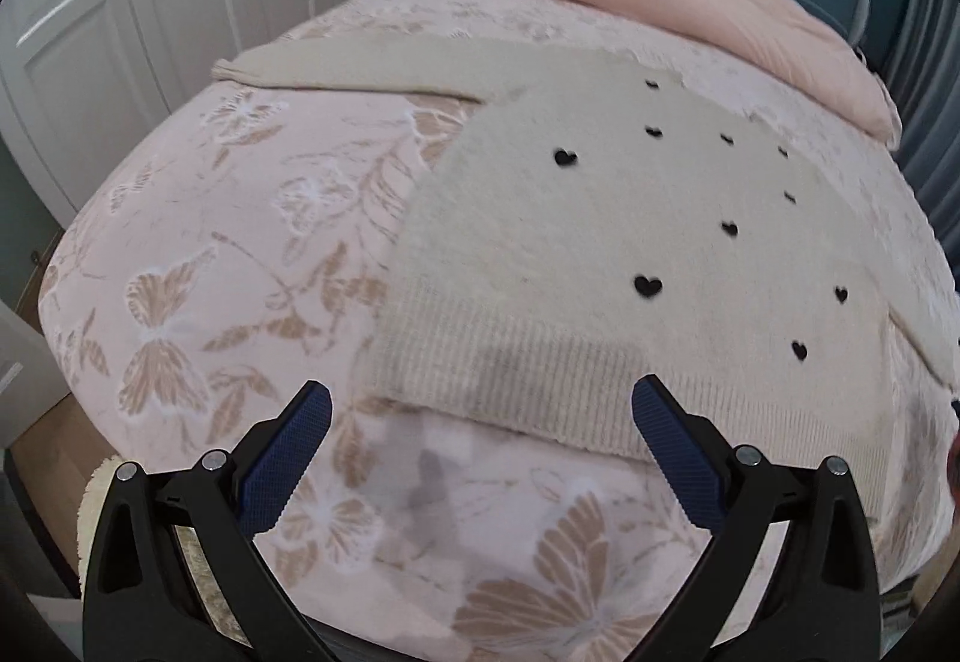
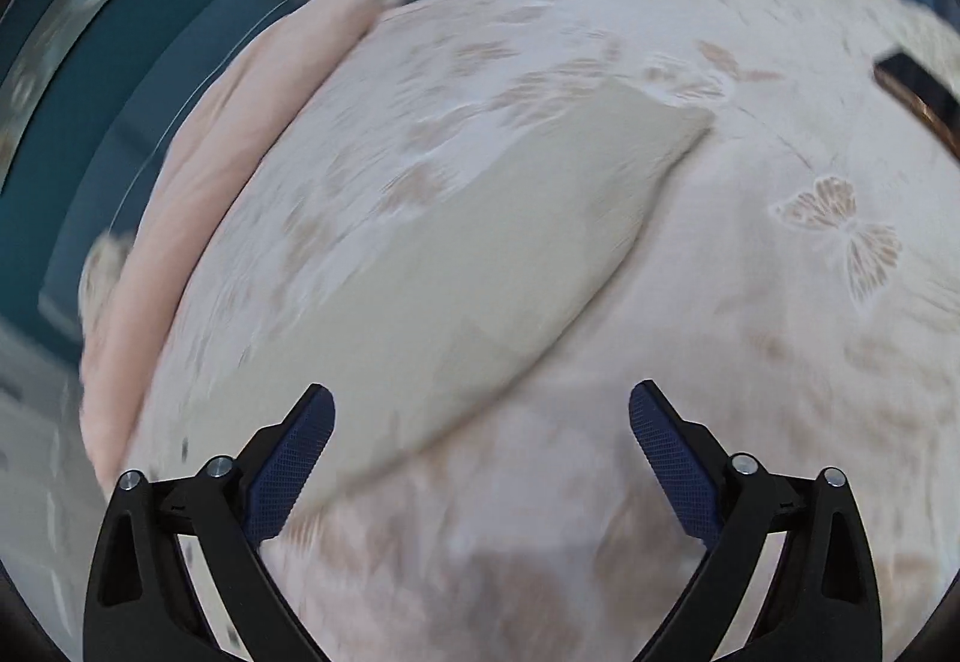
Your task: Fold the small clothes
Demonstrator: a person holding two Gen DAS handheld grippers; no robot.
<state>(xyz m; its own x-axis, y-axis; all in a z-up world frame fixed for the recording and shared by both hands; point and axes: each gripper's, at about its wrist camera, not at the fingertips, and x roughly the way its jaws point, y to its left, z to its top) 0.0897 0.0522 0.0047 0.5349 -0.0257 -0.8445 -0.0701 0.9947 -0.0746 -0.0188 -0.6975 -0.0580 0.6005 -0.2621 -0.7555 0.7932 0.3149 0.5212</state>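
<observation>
With the cream knitted sweater dotted with black hearts [image 1: 600,242] lying flat and unfolded on the pink butterfly-patterned bedspread [image 1: 210,272], the left gripper [image 1: 480,410] and right gripper [image 2: 480,410] hover wide open and empty, so folding likely starts by pinching a sleeve or hem.

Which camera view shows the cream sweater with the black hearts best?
The left wrist view shows the sweater best: it is sharp, with the body, the ribbed hem, the hearts and one sleeve spread on the bedspread. The right wrist view is blurred and shows only a plain cream part, probably a sleeve.
</observation>
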